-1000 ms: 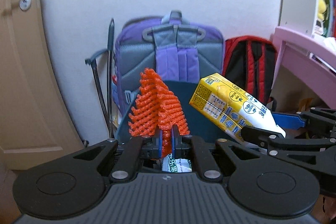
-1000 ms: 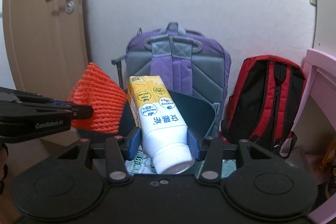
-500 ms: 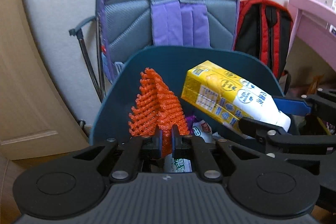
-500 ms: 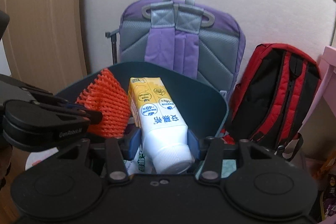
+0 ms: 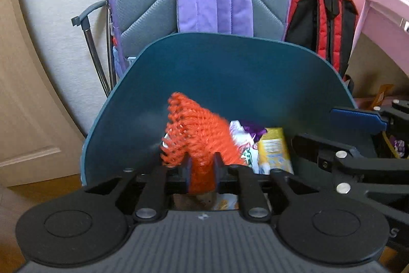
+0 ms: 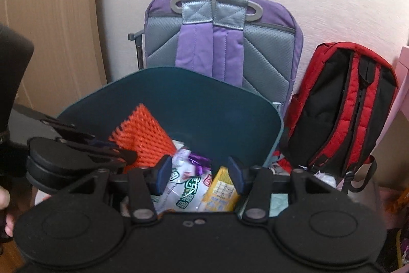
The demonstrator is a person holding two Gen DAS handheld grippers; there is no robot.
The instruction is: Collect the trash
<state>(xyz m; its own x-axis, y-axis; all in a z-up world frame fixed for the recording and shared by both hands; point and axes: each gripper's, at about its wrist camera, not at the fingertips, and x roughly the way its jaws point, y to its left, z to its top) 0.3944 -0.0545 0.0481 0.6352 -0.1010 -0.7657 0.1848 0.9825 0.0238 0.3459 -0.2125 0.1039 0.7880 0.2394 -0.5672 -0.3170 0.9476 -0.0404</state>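
The left gripper (image 5: 202,170) is opening its jaws, the orange foam net (image 5: 196,134) sitting loosely between them and leaning down into the teal bin (image 5: 230,73). The right gripper (image 6: 199,173) is holding its jaws wide with nothing clamped; the yellow carton (image 6: 221,192) is lying below them inside the bin, among white wrappers (image 6: 186,186). The purple backpack (image 6: 219,42) is standing just behind the bin. The springy net may be catching on a pad and lifting back out when the hand withdraws.
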